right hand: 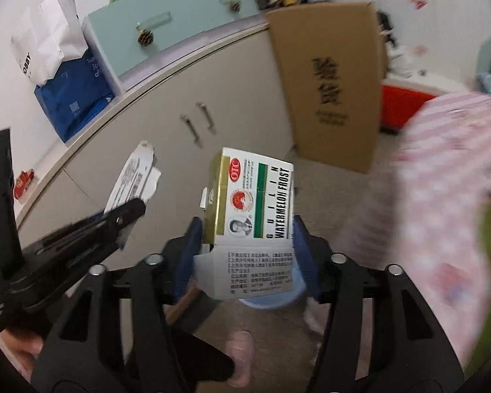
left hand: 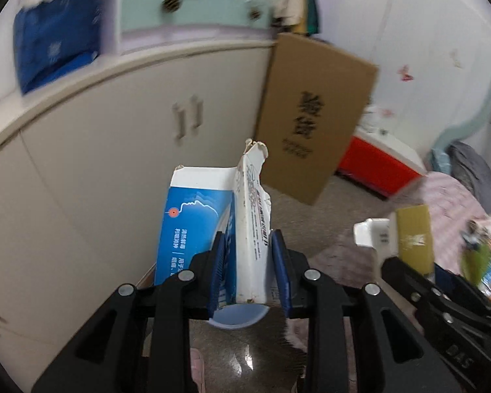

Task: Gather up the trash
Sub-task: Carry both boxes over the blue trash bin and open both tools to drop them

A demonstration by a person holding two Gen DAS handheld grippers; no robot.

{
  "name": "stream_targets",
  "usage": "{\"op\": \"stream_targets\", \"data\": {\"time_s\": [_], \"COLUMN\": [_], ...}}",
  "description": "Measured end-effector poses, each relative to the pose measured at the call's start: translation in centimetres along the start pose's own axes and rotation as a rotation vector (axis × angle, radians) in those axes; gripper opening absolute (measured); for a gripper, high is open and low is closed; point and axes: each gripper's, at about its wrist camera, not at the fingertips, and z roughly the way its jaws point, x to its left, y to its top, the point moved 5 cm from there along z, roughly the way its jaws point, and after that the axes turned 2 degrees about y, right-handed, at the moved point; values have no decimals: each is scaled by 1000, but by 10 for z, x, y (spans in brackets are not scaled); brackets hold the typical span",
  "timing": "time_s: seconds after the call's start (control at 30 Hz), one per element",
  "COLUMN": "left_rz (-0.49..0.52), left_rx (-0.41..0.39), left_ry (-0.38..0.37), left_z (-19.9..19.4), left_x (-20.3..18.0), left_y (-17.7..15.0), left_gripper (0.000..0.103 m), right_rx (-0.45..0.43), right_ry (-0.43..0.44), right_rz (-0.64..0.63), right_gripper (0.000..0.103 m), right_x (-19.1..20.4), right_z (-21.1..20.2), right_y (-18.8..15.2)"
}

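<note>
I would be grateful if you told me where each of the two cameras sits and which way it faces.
Left wrist view: sits on the left gripper, looking down along its fingers at the blue-and-white carton they clamp, above a light blue bin; the right gripper shows at right.
Right wrist view: sits on the right gripper, facing the Watermelon Frost box between its pads; the left gripper and a hand show at left.
Shared: cream cabinet, brown cardboard box, both cartons.

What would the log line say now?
left gripper: shut on torn carton | right gripper: medicine box between jaws, grip unclear
</note>
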Motion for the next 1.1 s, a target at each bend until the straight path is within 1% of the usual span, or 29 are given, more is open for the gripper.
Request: {"op": "stream_targets", "data": {"time_s": [0.03,0.1,0.17,0.23,0.37,0.47,0.63,0.8,0.83,0.87,0.9,0.93,1.0,1.1], "left_rz": [-3,-12,-17,-5,13,29,44,58,54,49,37,30,30,31], "left_rx": [8,35,60,82,115,131,131,107,99,94,82,71,61,62], "left_ry": [11,26,12,7,-13,-16,-9,4,14,22,35,50,66,64], "left_z": [5,19,29,39,52,61,72,73,74,74,73,71,67,59], "left_x": [4,12,13,11,4,-5,-18,-26,-27,-26,-24,-23,-22,-21], "left_y": [1,3,4,2,-3,-5,4,12,15,17,20,22,23,22], "left_gripper": [28,28,28,29,29,29,30,34,35,48,70,77,78,78], "right_rx": [9,16,48,47,31,-14,-108,-190,-194,-198,-201,-199,-197,-203], "right_ry": [-11,-25,-36,-45,-91,-135,-208,-233,-234,-237,-239,-238,-233,-233], "right_rz": [-5,-15,5,23,32,12,-40,-25,-20,-15,-10,-7,7,16], "right_gripper": [74,74,75,77,79,81,82,83,83,83,83,83,83,83], "right_x": [0,8,7,5,2,0,0,-7,-9,-10,-12,-12,-15,-14], "right_z": [15,32,47,51,47,37,20,6,4,3,2,1,-2,-10], "right_y": [2,-2,-5,-6,-6,-2,10,20,21,22,23,23,24,24]}}
